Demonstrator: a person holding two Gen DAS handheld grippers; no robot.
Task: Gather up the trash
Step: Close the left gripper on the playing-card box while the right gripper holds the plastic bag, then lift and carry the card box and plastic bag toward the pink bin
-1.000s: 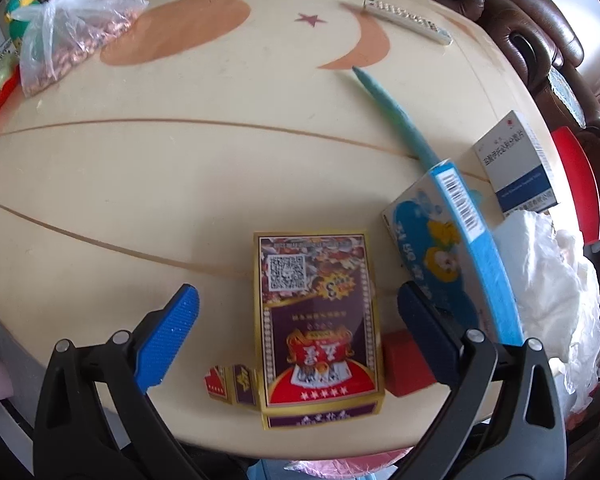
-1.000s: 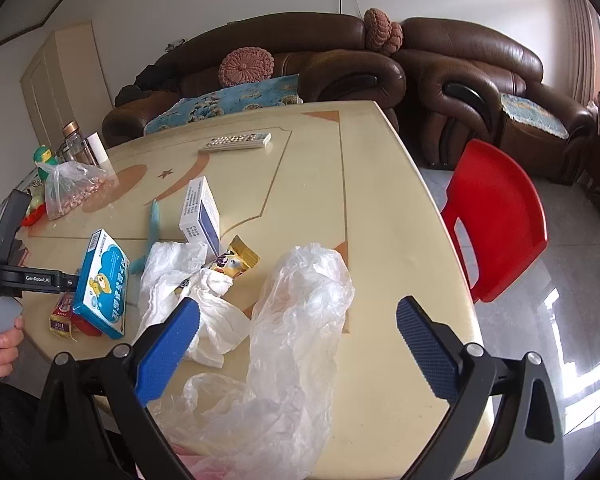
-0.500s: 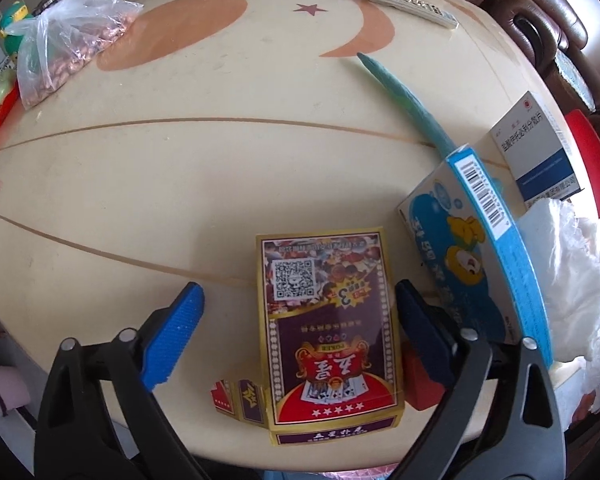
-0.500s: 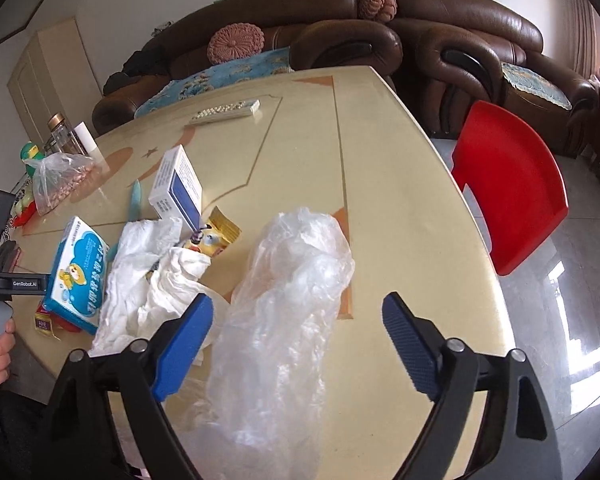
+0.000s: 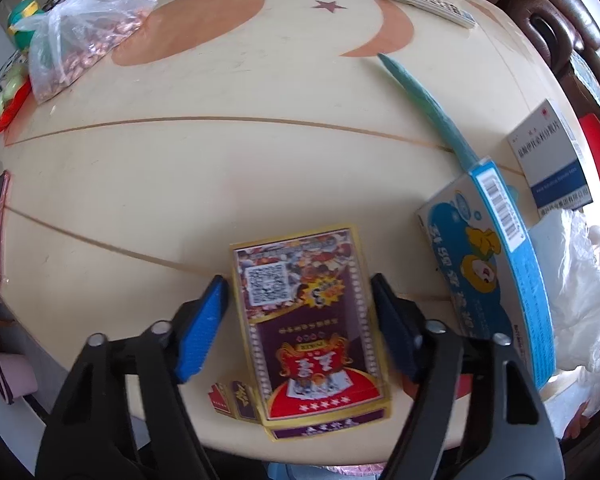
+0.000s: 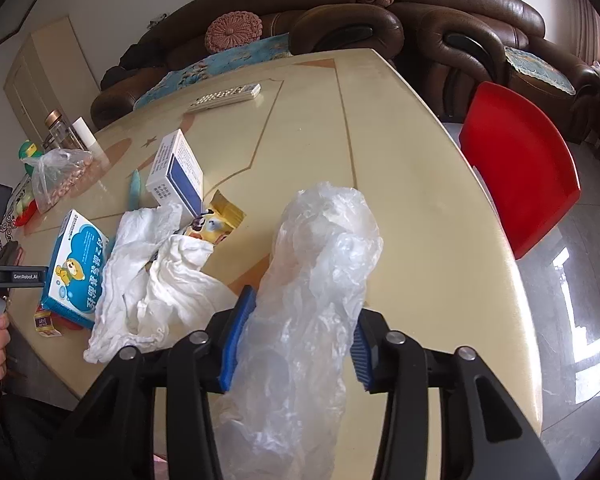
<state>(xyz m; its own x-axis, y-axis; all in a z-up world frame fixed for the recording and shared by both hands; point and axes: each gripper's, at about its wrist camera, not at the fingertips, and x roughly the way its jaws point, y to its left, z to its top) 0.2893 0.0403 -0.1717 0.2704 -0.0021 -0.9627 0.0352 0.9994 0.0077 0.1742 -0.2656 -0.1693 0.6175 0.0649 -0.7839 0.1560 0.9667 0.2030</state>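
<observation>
On the left, the left gripper (image 5: 300, 316) points steeply down at the near edge of the cream table (image 5: 260, 152), and its jaws are closing around a purple and red card box (image 5: 312, 320) that lies flat between the blue pads; the right pad looks to be against the box's long side, while a sliver of gap seems to remain at the left pad, though blur there makes that hard to call. Just to the right of it a blue and white medicine box (image 5: 480, 264) stands on edge, with crumpled white tissue (image 6: 156, 276) beyond it. Farther right, the right gripper (image 6: 292, 330) is closing on the clear plastic bag (image 6: 316, 280), whose crinkled film fills the space between the pads and already looks pinched. The step in hand, as I read it, is a paired pick: one piece of trash for the left side, the collecting bag for the right. Next the left jaws need to seat firmly on both long sides of the card box before lifting it clear of the table edge. The right side has to raise the bag so that its mouth, not visible here, can be found and held open.
</observation>
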